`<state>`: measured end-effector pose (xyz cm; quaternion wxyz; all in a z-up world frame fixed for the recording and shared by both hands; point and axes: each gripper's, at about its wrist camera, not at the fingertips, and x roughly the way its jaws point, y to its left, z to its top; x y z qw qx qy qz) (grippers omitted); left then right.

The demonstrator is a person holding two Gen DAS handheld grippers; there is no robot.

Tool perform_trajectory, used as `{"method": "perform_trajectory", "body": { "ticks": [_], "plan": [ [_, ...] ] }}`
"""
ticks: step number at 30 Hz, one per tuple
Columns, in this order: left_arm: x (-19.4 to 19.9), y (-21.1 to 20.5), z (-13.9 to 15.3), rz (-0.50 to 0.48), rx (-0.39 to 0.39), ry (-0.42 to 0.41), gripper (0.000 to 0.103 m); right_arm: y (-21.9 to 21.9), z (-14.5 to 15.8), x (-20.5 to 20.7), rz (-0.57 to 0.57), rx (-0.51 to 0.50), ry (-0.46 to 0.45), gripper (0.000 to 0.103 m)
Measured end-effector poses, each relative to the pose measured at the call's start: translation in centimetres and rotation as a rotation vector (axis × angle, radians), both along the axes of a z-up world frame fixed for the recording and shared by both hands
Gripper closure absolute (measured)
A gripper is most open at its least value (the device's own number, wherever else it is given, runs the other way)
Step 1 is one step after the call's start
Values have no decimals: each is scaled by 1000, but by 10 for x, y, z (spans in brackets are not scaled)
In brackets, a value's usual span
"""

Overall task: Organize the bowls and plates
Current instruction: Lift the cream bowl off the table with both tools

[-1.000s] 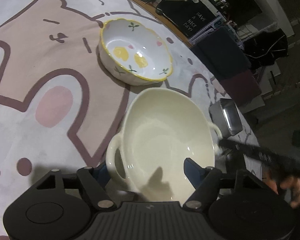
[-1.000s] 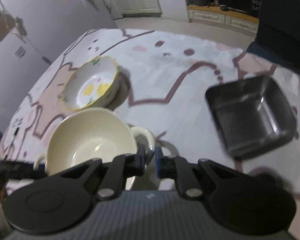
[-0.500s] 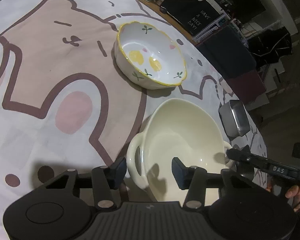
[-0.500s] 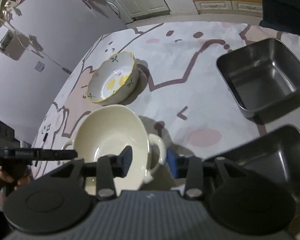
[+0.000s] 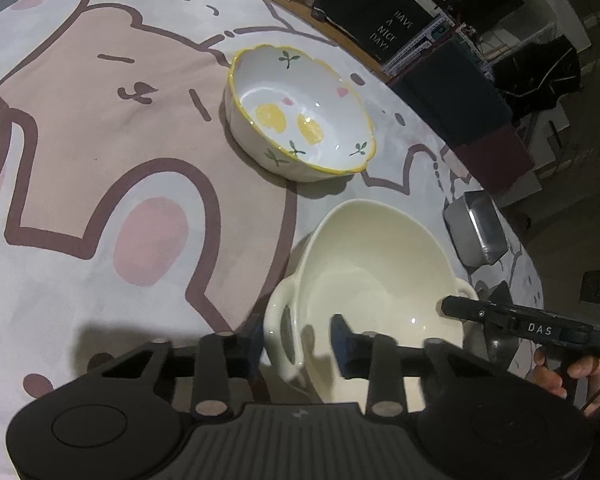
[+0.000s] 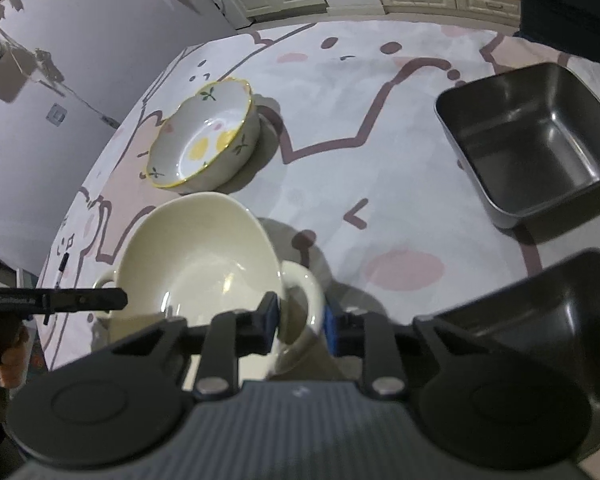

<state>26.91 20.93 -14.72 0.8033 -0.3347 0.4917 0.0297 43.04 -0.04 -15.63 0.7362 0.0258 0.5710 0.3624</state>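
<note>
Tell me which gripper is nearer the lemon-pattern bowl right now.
Neither clearly. The left gripper straddles one handle of the cream bowl, the right gripper the opposite handle; the lemon-pattern bowl sits beyond the cream bowl from both.

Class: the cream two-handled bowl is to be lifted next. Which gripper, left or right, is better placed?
Both. The left gripper straddles one handle of the cream bowl; the right gripper straddles the other.
</note>
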Motion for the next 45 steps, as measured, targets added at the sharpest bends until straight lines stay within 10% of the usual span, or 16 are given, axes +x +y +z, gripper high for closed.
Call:
{"method": "perform_trajectory", "body": {
  "ticks": [25, 45],
  "plan": [
    [1, -10, 10, -42, 95, -49, 84, -8, 3, -29, -106, 2, -38, 75],
    [-26, -108, 92, -192, 61, -293, 86, -126, 99, -115, -296, 104, -224, 75]
  ]
}}
